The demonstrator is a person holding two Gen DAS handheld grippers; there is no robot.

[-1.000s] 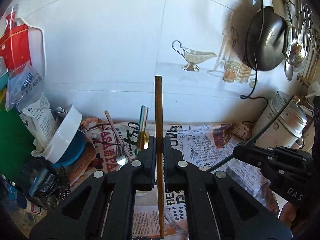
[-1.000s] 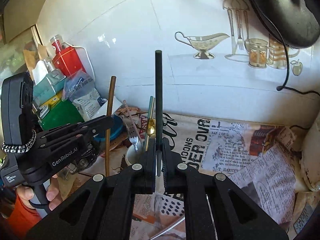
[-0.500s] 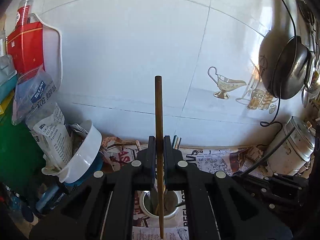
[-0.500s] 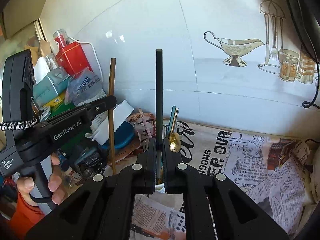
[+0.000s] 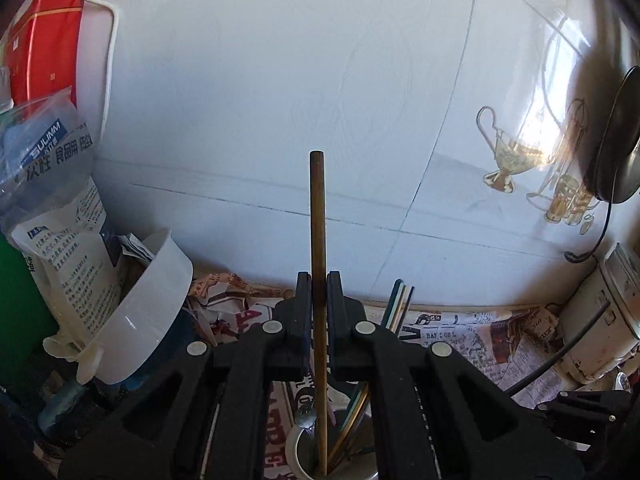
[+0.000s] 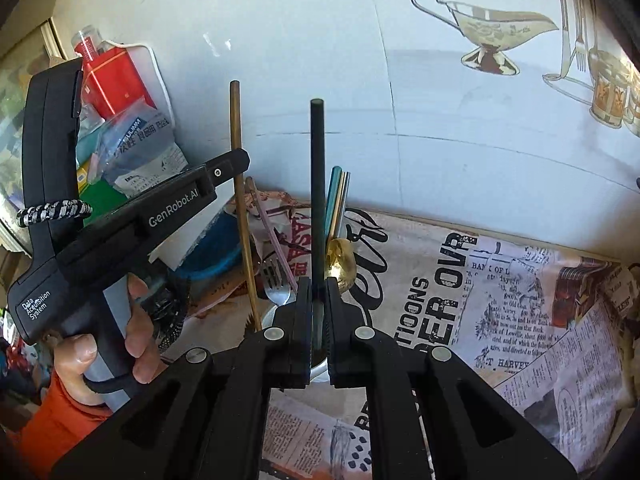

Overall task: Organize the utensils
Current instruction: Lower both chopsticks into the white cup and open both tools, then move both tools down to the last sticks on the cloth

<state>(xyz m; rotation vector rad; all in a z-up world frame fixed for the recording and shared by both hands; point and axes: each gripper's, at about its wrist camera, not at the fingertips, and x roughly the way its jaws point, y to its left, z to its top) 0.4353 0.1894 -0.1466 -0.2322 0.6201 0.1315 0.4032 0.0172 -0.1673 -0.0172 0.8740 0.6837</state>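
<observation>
My left gripper [image 5: 319, 292] is shut on a brown chopstick [image 5: 317, 216], held upright, its lower end inside a white cup [image 5: 296, 450] below the jaws. The cup holds a fork, a gold spoon and several coloured chopsticks [image 5: 398, 304]. My right gripper [image 6: 319, 300] is shut on a dark green chopstick [image 6: 317, 184], upright above the same cup [image 6: 272, 316]. The right wrist view also shows the left gripper [image 6: 240, 164] with its brown chopstick [image 6: 240, 184], a fork [image 6: 276, 284], a gold spoon [image 6: 340, 256] and coloured chopsticks [image 6: 338, 200].
Newspaper [image 6: 480, 280] covers the counter against a white tiled wall. A tilted white bowl [image 5: 148, 312], food bags [image 5: 60, 200] and a red box [image 5: 40, 40] crowd the left. A metal canister [image 5: 600, 320] and a hanging dark pan [image 5: 616, 140] are on the right.
Both grippers have moved in over the cup. The brown chopstick's lower end has gone down into the cup, and the green chopstick now stands right above it.
</observation>
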